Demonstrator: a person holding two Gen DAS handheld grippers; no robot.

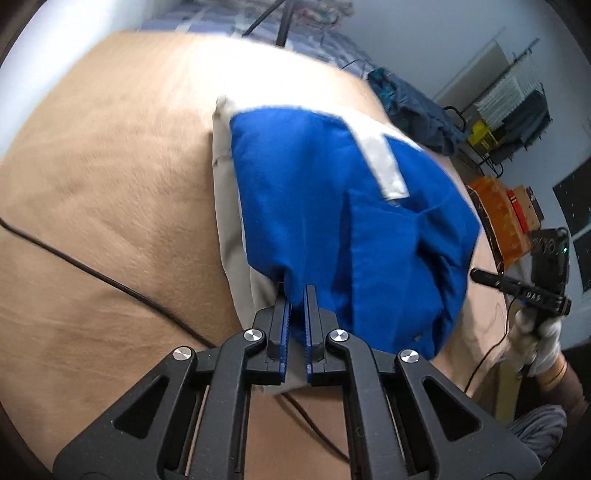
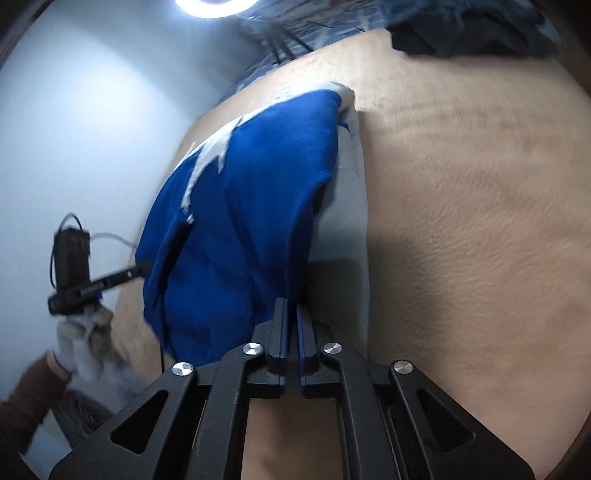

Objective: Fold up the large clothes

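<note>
A tan blanket-covered surface (image 1: 92, 177) is spread below and beyond both tongs and carries the work. On it, directly ahead of both sets of tips, the blue garment (image 1: 314, 192) with pale grey panels is seen partly lifted, its far end resting on the surface and its near edge raised. A dark heap of other clothes (image 2: 461, 33) lies well beyond the right gripper, apart from the work. A black cable (image 1: 110, 280) runs across the surface to the left of the left gripper.

The left gripper (image 1: 297, 295) is closed, with the near blue edge pinched between its pads. The right gripper (image 2: 290, 306) is likewise closed on a blue hem at its tips. Each gripper is carried in a gloved hand (image 1: 535, 336).

The step in hand is judged to be a fold of the near edge over toward the far end. For good execution, both pinches are to be kept firm, the two held corners are to be carried level and evenly apart so the edge stays taut, and the hem is to be laid squarely onto the far edge before release. The sagging middle of the cloth is noted as a risk of creasing.
</note>
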